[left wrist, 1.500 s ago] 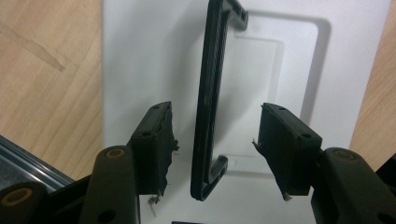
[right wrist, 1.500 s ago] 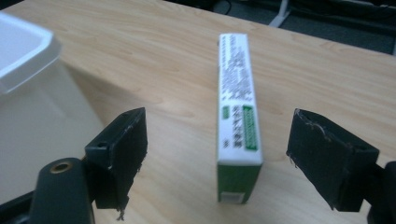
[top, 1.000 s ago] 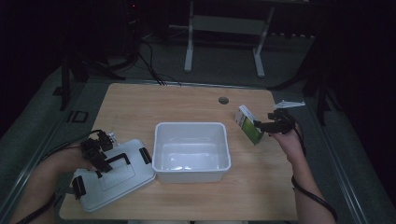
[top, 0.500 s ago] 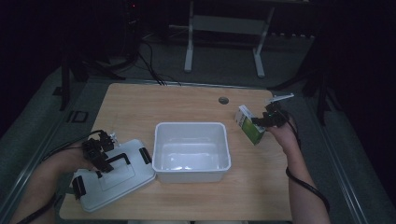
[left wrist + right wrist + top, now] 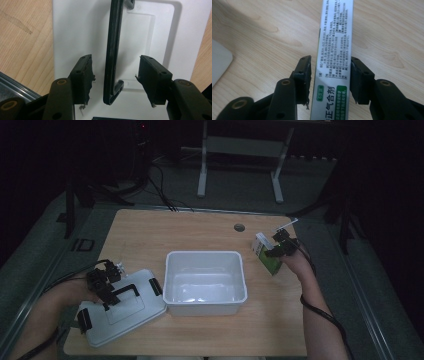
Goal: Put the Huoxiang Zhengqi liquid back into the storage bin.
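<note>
In the high view, the left gripper (image 5: 106, 287) hangs over the white lid (image 5: 120, 312) at the table's (image 5: 150, 230) left, forearm entering from below; the right gripper (image 5: 278, 248) reaches the green-and-white box (image 5: 264, 257), right of the white bin (image 5: 205, 282). In the left gripper view, 2 parted jaws straddle the lid's black handle (image 5: 112, 50) without touching. In the right gripper view, the jaws have just been closing around the box (image 5: 334, 55); the right pad touches, the left stands a sliver off.

high view dim, surroundings near black; gripper views bright, sharp, soft shadows; light perhaps from overhead.
</note>
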Demonstrator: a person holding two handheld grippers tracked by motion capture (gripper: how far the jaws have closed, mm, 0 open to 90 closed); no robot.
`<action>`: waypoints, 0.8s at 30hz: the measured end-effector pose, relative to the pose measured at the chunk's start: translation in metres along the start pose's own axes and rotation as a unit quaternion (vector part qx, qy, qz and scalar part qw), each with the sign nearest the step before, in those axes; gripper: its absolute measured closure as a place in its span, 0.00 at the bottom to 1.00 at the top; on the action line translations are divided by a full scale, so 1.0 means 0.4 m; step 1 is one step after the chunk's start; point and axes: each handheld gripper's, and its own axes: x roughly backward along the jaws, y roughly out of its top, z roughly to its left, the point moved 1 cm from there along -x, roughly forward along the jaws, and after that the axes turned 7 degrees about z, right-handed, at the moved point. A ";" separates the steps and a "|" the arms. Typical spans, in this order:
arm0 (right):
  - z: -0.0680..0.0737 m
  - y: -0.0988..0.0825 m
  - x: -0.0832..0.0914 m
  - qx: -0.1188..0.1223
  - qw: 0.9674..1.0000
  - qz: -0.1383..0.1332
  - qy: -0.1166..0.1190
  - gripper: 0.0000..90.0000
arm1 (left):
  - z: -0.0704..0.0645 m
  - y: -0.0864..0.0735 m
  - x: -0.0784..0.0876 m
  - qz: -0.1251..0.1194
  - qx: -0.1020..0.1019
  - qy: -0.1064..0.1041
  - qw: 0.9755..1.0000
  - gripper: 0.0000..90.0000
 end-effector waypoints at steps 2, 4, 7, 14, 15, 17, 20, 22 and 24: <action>0.002 0.004 -0.003 0.002 1.000 0.011 -0.009 0.65 | 0.000 -0.002 0.001 -0.001 -0.001 -0.001 1.000 0.50; 0.003 0.005 -0.005 -0.003 1.000 0.015 -0.009 0.66 | 0.000 -0.002 -0.002 0.002 -0.002 0.000 1.000 0.50; 0.003 0.008 -0.006 0.002 1.000 0.020 -0.010 0.66 | -0.001 0.001 -0.006 0.006 -0.002 0.000 1.000 0.50; 0.015 0.018 -0.025 0.017 0.998 0.056 -0.023 0.66 | -0.003 0.005 -0.006 0.009 -0.004 0.000 1.000 0.50; 0.015 0.019 -0.025 0.017 0.998 0.057 -0.023 0.68 | -0.002 0.004 -0.005 0.006 -0.003 -0.001 1.000 0.50; 0.015 0.019 -0.022 0.018 0.998 0.061 -0.020 0.70 | -0.002 0.002 -0.005 0.006 -0.001 -0.001 1.000 0.50; 0.016 0.013 -0.016 0.024 0.998 0.058 -0.011 0.70 | -0.001 -0.002 -0.002 0.008 -0.001 -0.001 1.000 0.50; 0.017 0.007 -0.009 0.032 0.997 0.062 -0.008 0.71 | -0.002 -0.003 0.002 0.006 0.001 0.001 1.000 0.50; 0.016 0.003 -0.002 0.038 0.997 0.060 -0.007 0.71 | -0.002 -0.002 0.004 0.005 -0.001 0.002 1.000 0.50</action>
